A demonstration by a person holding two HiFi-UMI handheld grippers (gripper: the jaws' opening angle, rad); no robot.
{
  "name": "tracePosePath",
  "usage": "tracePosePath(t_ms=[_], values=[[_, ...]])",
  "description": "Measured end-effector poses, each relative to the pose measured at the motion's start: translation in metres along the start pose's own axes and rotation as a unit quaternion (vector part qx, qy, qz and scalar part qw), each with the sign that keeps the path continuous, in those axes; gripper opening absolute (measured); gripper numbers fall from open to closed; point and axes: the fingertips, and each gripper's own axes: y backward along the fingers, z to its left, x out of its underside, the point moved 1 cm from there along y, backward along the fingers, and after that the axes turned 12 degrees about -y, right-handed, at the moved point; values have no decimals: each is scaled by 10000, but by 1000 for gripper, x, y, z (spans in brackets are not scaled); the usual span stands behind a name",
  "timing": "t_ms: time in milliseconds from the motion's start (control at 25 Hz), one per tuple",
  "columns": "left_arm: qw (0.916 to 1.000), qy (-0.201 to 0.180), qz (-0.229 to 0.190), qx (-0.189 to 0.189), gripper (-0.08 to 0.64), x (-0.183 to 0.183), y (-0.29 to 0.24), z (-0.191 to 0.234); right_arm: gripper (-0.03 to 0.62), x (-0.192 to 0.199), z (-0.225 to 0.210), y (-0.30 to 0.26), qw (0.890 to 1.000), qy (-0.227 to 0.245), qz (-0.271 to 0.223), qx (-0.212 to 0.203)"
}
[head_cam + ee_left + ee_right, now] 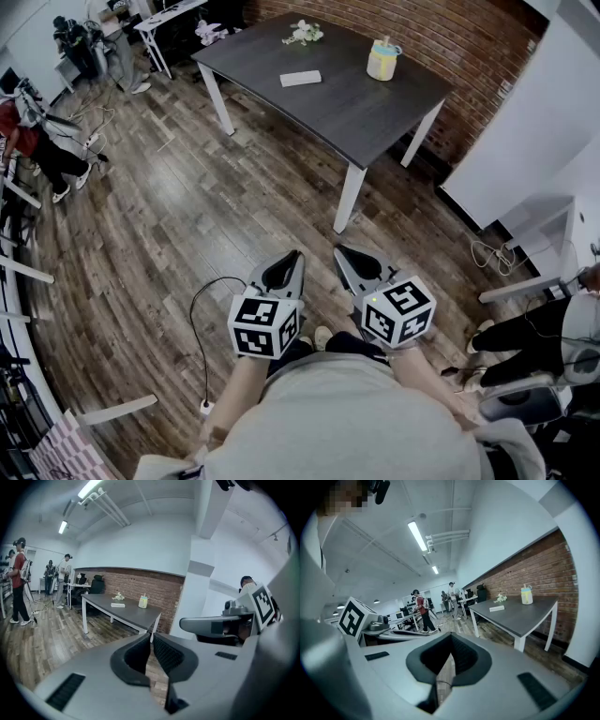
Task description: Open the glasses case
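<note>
Both grippers hang close in front of the person's body, side by side and just apart, each tilted a little downward over the wooden floor (178,216). The left gripper (294,255) has its jaws drawn together; in the left gripper view the dark ribbed pads (136,653) meet at their tips with only a sliver of floor showing lower down, and nothing sits between them. The right gripper (341,251) is likewise closed: in the right gripper view its pads (461,656) come to a point and grip nothing. Each carries its marker cube at the near end, the left cube (264,325) and the right cube (398,310) just in front of the person's torso. The glasses case (300,79), a flat pale oblong, lies well ahead of both grippers on a dark table (356,112) with white legs, out of reach of either. Seen from the left gripper it is ahead and slightly to the left of the jaw tips (118,604); seen from the right gripper it is ahead and off to the right (497,608). Beyond the case on the same table stand a pale yellow cup (382,60) and a small bunch of white flowers (304,33), both farther from the grippers than the case. A black cable (199,319) loops over the floor just to the left of the left gripper. A brick wall (450,37) runs behind the table, and a person in a red top (18,581) stands far off to the left.
</note>
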Motion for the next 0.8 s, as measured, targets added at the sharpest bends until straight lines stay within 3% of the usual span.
tracePosePath(t_ms=[240, 800], values=[[9999, 79, 43, 45, 38, 4, 5, -2, 3, 3, -5, 4, 9999, -22, 5, 120], [9997, 10, -16, 231, 38, 6, 15, 1, 3, 9, 21, -2, 10000, 93, 28, -19]])
